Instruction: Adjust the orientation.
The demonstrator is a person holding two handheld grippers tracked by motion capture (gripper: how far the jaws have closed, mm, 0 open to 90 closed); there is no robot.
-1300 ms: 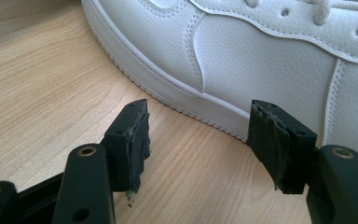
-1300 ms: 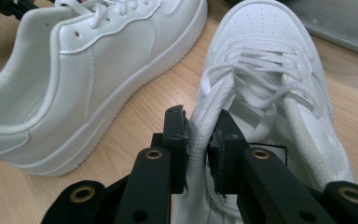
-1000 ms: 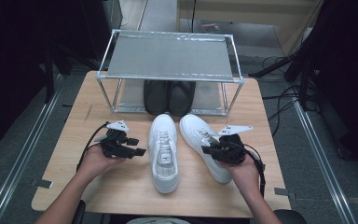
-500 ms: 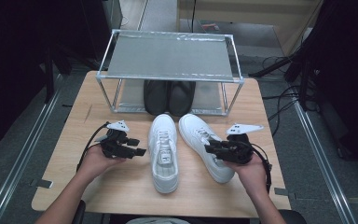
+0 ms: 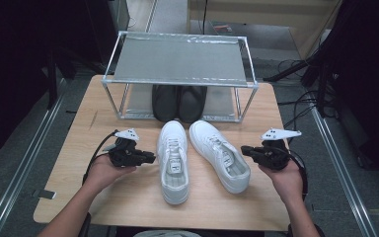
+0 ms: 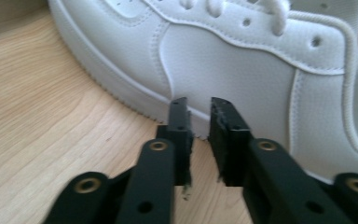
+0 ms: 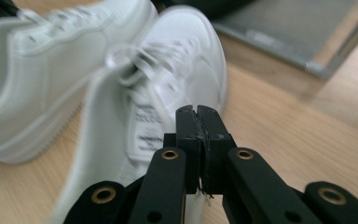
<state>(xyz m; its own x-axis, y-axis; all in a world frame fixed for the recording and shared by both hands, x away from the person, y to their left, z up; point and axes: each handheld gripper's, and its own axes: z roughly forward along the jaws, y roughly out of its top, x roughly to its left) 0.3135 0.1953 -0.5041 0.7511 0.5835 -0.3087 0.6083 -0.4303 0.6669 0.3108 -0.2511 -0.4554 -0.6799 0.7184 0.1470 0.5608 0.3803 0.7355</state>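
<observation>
2 white sneakers sit side by side on the wooden table [image 5: 128, 197], toes pointing to the far side, just near of a metal shoe rack [image 5: 177, 59]. Left sneaker [image 5: 173, 160] lies straight, w/ laces up; right sneaker [image 5: 220, 154] is angled, heel swung toward the right. They're close at the toes, can't tell if touching. Under the rack's mesh shelf is a pair of dark shoes [image 5: 179, 102], at the far-centre of the table. Left gripper [image 5: 148, 158] is held level in the person's left hand [image 5: 103, 170], tips aimed right at the left sneaker's side, just beside it but not touching; in the left gripper view [image 6: 198, 119] its jaws have just been closing and now stand w/ a narrow gap, nothing between them, the sneaker's white side panel right ahead. Right gripper [image 5: 246, 150] is in the right hand [image 5: 286, 177], to the right of the right sneaker, tips aimed left, apart from the shoe; in the right gripper view [image 7: 198, 116] the jaws are pressed together, clenched on nothing, w/ both sneakers blurred beyond them.
</observation>
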